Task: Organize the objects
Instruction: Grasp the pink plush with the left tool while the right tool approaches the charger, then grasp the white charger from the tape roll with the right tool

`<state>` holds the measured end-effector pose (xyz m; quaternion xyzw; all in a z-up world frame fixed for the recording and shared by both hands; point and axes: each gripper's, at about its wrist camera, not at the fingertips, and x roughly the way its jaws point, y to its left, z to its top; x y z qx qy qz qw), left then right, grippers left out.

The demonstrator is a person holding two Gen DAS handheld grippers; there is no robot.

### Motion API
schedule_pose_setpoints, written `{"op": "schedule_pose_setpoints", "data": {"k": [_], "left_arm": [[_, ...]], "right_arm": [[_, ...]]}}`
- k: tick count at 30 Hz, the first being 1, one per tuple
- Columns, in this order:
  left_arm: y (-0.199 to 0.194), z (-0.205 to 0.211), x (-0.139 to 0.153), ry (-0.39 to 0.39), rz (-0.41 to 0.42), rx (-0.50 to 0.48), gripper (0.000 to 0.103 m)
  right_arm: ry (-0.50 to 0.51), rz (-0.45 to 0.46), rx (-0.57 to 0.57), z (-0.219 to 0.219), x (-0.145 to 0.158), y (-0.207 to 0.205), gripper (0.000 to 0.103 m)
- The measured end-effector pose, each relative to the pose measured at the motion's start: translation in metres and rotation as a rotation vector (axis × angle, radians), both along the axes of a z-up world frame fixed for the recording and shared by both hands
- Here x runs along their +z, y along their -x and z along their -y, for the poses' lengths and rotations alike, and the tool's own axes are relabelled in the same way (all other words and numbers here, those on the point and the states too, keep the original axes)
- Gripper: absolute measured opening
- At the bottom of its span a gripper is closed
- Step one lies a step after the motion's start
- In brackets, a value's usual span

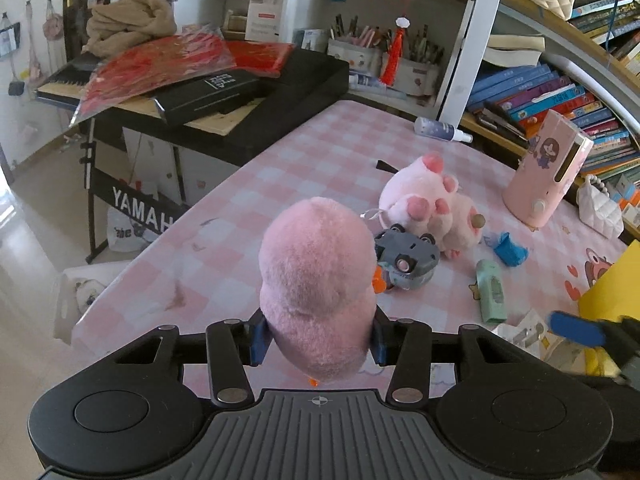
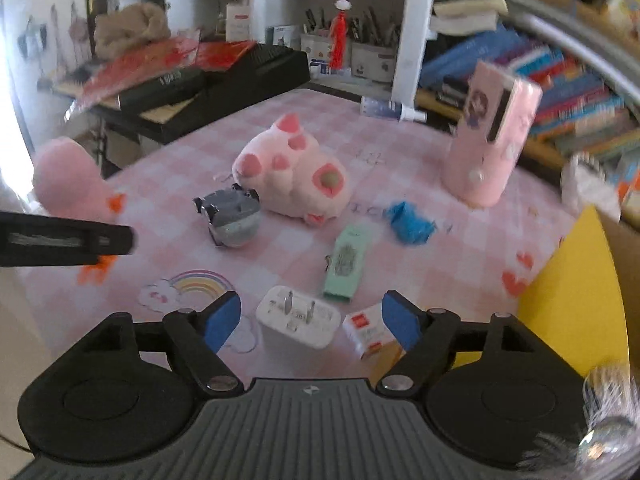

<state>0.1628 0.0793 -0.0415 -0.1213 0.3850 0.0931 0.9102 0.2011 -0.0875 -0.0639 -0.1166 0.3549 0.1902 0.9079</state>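
My left gripper [image 1: 318, 342] is shut on a pink plush duck [image 1: 318, 280] with orange beak and feet, held above the pink checked table [image 1: 280, 168]; the duck also shows at the far left of the right wrist view [image 2: 70, 180]. My right gripper [image 2: 312, 322] is open and empty, low over a white plug adapter [image 2: 298, 322] and a small white and red box [image 2: 366, 334]. On the table lie a pink pig plush [image 2: 292, 176], a grey toy car [image 2: 232, 216], a green tube [image 2: 346, 262] and a blue crumpled piece [image 2: 410, 222].
A yellow box [image 2: 576, 296] stands at the right edge. A tall pink container [image 2: 490, 132] stands at the back right, a spray bottle [image 2: 386, 108] behind it. Bookshelves [image 1: 560, 92] line the right side. A black keyboard with red bags [image 1: 192, 80] stands past the table's left edge.
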Motion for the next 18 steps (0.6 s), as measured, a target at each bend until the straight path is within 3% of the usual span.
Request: {"op": "schedule_pose_setpoints", "data": {"k": [2, 8, 12, 18], "left_arm": [[0.004, -0.001, 0.002, -0.004, 0.004, -0.001, 0.045], [0.013, -0.005, 0.005, -0.003, 0.021, -0.005, 0.045], [0.017, -0.003, 0.005, -0.009, 0.021, -0.023, 0.045], [0.019, -0.002, 0.006, -0.016, 0.026, -0.042, 0.045]], "right_arm": [[0.004, -0.047, -0.002, -0.004, -0.005, -0.007, 0.057], [0.047, 0.017, 0.043, -0.015, -0.002, 0.008, 0.058], [0.069, -0.03, -0.002, -0.015, -0.012, 0.002, 0.059], [0.089, -0.001, -0.012, -0.018, -0.018, -0.002, 0.06]]}}
